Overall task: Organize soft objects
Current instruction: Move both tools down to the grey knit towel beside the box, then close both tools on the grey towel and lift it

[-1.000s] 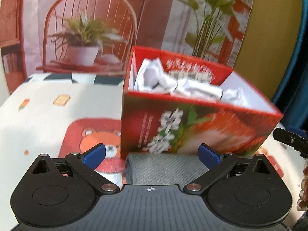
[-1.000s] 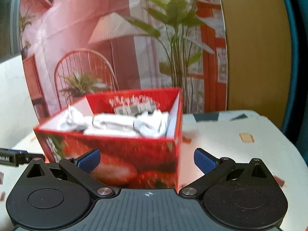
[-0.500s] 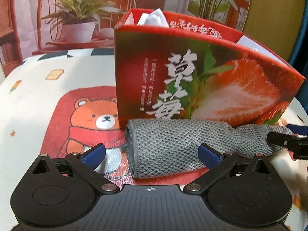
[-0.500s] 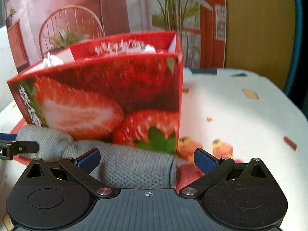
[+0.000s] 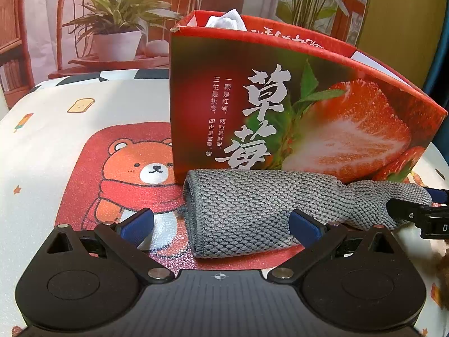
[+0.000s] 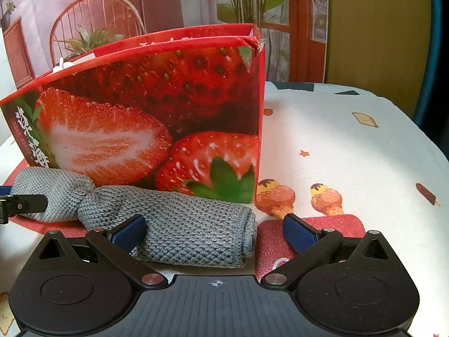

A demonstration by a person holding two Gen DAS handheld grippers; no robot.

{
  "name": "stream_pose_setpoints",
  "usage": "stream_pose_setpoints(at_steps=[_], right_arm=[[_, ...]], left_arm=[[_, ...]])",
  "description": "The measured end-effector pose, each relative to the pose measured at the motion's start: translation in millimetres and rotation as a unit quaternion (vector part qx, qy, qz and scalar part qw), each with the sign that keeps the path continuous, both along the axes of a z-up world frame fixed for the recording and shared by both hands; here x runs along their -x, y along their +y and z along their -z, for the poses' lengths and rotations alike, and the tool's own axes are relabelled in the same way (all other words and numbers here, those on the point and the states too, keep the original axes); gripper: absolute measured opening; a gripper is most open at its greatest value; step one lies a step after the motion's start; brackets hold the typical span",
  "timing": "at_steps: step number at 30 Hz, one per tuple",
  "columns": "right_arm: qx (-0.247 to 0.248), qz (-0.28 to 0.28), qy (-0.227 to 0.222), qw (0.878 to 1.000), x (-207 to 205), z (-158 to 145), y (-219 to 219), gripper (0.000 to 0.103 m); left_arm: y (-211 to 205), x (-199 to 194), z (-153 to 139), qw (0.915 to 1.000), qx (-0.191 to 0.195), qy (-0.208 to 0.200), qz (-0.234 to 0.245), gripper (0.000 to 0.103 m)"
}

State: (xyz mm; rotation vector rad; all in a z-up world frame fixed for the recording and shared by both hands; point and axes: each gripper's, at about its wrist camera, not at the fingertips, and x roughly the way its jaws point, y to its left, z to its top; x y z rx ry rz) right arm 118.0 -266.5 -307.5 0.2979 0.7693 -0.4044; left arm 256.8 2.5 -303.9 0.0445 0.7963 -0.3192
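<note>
A grey knitted cloth, rolled and pinched in the middle, (image 5: 252, 207) lies on the table against the front of a red strawberry box (image 5: 294, 106). My left gripper (image 5: 221, 224) is open, low over the cloth's left end, which sits between its blue pads. My right gripper (image 6: 214, 231) is open over the cloth's right end (image 6: 190, 233), in front of the box (image 6: 157, 118). White cloth (image 5: 226, 21) pokes out of the box top. Each gripper's fingertip shows at the edge of the other's view.
The tablecloth (image 5: 56, 146) is white with a red bear print (image 5: 140, 177) left of the box and ice-cream prints (image 6: 325, 199) to its right. A printed backdrop with plants and a chair stands behind. A brown fuzzy thing (image 5: 443, 275) shows at the right edge.
Both grippers have come down from above the box rim to table level. The grey cloth now lies between the open fingers of each. The box's contents have dropped out of sight.
</note>
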Motion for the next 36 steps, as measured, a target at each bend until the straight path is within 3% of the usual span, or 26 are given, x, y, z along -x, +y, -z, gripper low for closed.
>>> stream_pose_setpoints(at_steps=[11, 16, 19, 21, 23, 27, 29, 32, 36], right_arm=[[-0.009, 0.0, -0.004, 1.0, 1, 0, -4, 0.103], [-0.015, -0.001, -0.002, 1.0, 0, -2, -6, 0.103], [-0.037, -0.001, -0.01, 0.999, 1, -5, -8, 0.1], [-0.05, -0.005, -0.017, 0.999, 2, -6, -9, 0.093], [-0.059, -0.007, -0.021, 0.998, 3, -8, -7, 0.086], [-0.077, -0.004, -0.025, 0.997, 3, -11, -6, 0.077], [-0.088, 0.003, -0.03, 0.996, 6, -12, -10, 0.066], [-0.109, 0.011, -0.037, 0.993, 9, -13, -16, 0.05], [-0.131, 0.014, -0.045, 0.99, 15, -15, -18, 0.04]], left_arm=[[-2, 0, -1, 1.0, -0.008, 0.002, 0.004, 0.103], [11, -5, -6, 0.9992, 0.032, 0.022, 0.001, 0.101], [16, -6, -10, 0.998, 0.055, 0.032, 0.002, 0.081], [13, -7, -11, 0.9981, 0.05, 0.034, 0.015, 0.069], [9, -6, -11, 0.9984, 0.042, 0.033, 0.019, 0.065], [5, -6, -12, 0.9978, 0.046, 0.037, 0.029, 0.04], [5, -3, -11, 0.997, 0.053, 0.04, 0.038, 0.028], [4, 1, -11, 0.9974, 0.049, 0.033, 0.041, 0.023], [6, 7, -15, 0.9979, 0.046, 0.026, 0.036, 0.021]])
